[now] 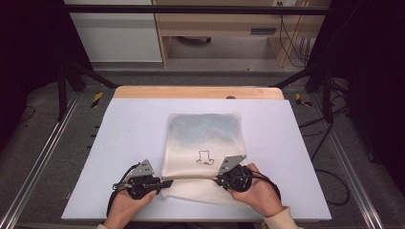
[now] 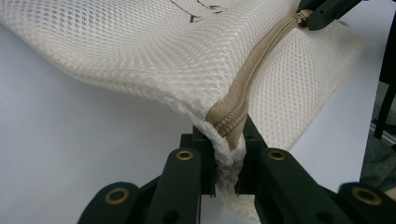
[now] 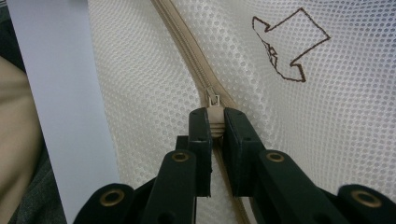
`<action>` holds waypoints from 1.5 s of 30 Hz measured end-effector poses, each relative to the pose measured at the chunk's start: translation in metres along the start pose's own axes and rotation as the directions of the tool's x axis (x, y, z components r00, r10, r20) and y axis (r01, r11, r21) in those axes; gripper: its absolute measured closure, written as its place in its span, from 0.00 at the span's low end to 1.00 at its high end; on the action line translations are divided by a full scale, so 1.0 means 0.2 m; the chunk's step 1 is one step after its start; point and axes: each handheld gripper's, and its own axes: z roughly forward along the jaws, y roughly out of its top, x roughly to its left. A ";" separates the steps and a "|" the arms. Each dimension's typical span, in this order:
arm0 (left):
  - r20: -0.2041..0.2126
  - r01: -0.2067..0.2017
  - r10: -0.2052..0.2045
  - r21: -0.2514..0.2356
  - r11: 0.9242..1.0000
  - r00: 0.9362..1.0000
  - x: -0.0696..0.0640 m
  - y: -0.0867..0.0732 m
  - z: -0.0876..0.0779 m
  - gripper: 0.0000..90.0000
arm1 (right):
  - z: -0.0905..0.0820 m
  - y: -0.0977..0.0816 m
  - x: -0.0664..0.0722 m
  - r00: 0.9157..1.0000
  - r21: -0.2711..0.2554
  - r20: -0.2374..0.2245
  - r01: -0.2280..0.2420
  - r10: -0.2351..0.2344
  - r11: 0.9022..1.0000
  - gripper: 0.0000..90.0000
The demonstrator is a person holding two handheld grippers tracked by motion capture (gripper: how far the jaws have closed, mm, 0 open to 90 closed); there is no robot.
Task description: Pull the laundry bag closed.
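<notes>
A cream mesh bag (image 1: 203, 143) with a tan zipper (image 2: 252, 70) lies in the middle of the white table (image 1: 124, 129). A small dark drawing (image 1: 205, 157) marks its top face. My left gripper (image 1: 164, 183) is shut on the bag's left end (image 2: 228, 140), right at the end of the zipper. My right gripper (image 1: 217, 180) is shut on the zipper pull (image 3: 215, 122), which sits pinched between its jaws. The same gripper holds the pull (image 2: 302, 17) at the far end of the zipper in the left gripper view. The drawing (image 3: 289, 44) is an arrow-like outline.
The table's wooden far edge (image 1: 198, 92) runs behind the white mat. Dark metal frame rails (image 1: 43, 157) flank both sides, and cables (image 1: 329, 138) lie on the floor to the right. A person's hands (image 1: 260, 195) hold both grippers at the near edge.
</notes>
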 end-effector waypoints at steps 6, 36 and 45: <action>0.000 0.003 -0.003 -0.002 1.000 1.000 0.00 0.00 0.00 0.91 | -0.01 -0.02 -0.01 1.000 -0.001 0.004 -0.010 0.010 1.000 0.91; 0.000 0.004 -0.004 -0.007 1.000 1.000 0.00 0.00 -0.01 0.91 | -0.09 -0.11 -0.03 0.999 -0.019 0.029 -0.043 0.044 0.999 0.91; -0.005 0.003 -0.003 -0.009 1.000 1.000 0.01 0.00 -0.01 0.91 | -0.13 -0.16 -0.05 0.997 -0.021 0.045 -0.065 0.066 0.998 0.91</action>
